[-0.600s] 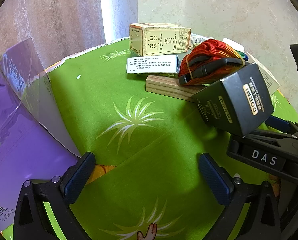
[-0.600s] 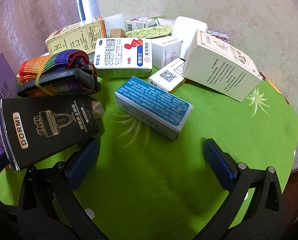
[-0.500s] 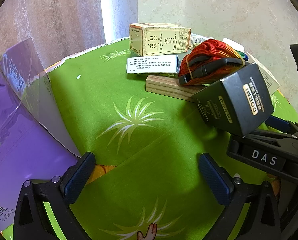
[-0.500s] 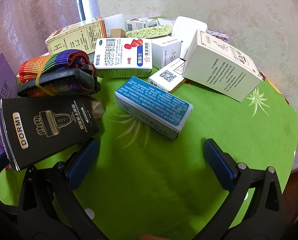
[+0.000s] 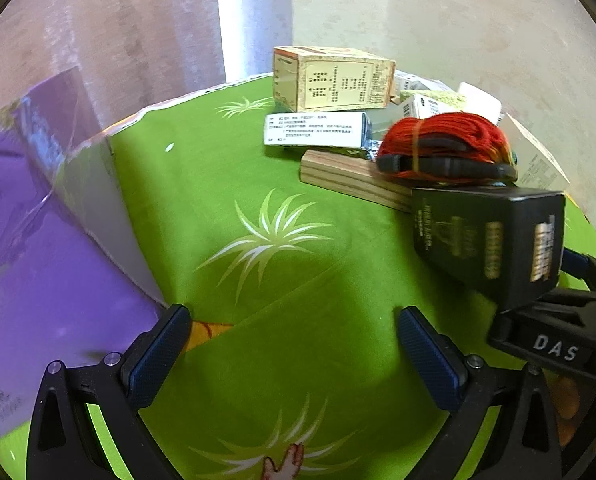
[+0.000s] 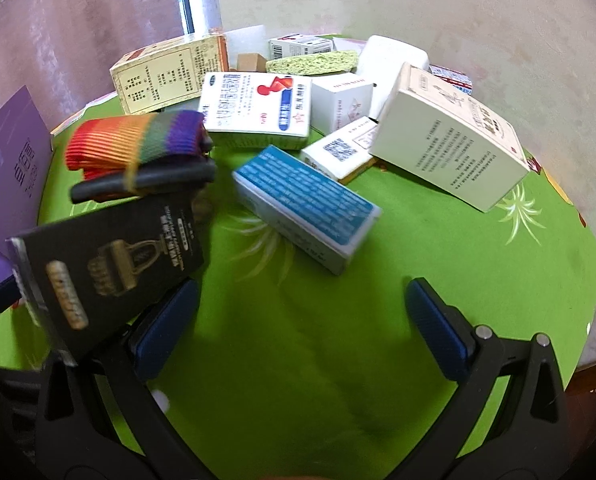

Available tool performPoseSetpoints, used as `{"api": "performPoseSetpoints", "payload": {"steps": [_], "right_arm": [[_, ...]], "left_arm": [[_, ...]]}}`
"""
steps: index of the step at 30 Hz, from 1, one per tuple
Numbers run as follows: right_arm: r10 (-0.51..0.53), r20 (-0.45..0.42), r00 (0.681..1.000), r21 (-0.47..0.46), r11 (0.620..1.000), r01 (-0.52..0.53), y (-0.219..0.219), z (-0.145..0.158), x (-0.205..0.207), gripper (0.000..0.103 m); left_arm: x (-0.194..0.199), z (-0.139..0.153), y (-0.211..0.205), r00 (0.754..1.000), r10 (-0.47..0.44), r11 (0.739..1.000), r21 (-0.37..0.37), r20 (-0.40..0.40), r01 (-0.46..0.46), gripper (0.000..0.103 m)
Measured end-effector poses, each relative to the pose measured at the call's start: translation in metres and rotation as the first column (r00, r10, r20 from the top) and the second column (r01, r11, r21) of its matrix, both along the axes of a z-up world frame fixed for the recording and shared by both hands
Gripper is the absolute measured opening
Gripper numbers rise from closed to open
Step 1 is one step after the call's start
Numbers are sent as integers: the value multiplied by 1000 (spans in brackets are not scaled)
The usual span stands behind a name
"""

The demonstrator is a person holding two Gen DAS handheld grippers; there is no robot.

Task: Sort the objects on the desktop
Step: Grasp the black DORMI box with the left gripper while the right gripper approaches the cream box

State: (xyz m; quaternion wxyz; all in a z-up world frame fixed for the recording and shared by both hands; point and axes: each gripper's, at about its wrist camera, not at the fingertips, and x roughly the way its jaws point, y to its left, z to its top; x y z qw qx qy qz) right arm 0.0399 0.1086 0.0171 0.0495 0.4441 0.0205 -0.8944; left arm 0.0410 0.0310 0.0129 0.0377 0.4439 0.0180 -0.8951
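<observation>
A black box with gold print [image 5: 494, 244] stands tilted on the green cloth at the right of the left wrist view, and at the left of the right wrist view [image 6: 106, 260]. Behind it lies a rainbow strap bundle with a black buckle [image 6: 138, 152], resting on a wooden block [image 5: 350, 180]. A blue-topped box [image 6: 310, 208] lies ahead of my right gripper [image 6: 302, 324], which is open and empty. My left gripper [image 5: 294, 348] is open and empty over bare cloth. Both views are motion-blurred.
A purple carton [image 5: 38, 240] stands at the left. Several medicine boxes crowd the back: a tan box [image 6: 166, 76], a red-and-white box [image 6: 258, 108], a large white box [image 6: 450, 140], a green sponge [image 6: 314, 64]. The table edge [image 6: 590, 320] curves at the right.
Both grippers have shifted, blurring the views. The black box now looks more turned and tilted than before. Both stay open.
</observation>
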Motion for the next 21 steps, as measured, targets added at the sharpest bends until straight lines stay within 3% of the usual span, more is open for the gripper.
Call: {"api": "performPoseSetpoints", "payload": {"steps": [8, 14, 18, 21], "right_arm": [[-33, -9, 999, -102, 994, 32, 30, 7, 7, 103], [-8, -94, 996, -130, 992, -5, 45, 31, 20, 103], [-19, -147, 989, -140, 990, -1, 66, 63, 40, 103], [-38, -157, 987, -139, 990, 16, 82, 61, 37, 103]], "left_arm": [[18, 18, 20, 1000, -22, 999, 45, -5, 22, 103], [15, 29, 44, 997, -75, 996, 38, -28, 76, 103], [13, 35, 67, 990, -137, 990, 10, -39, 137, 103], [4, 31, 70, 989, -146, 989, 22, -23, 147, 103]]}}
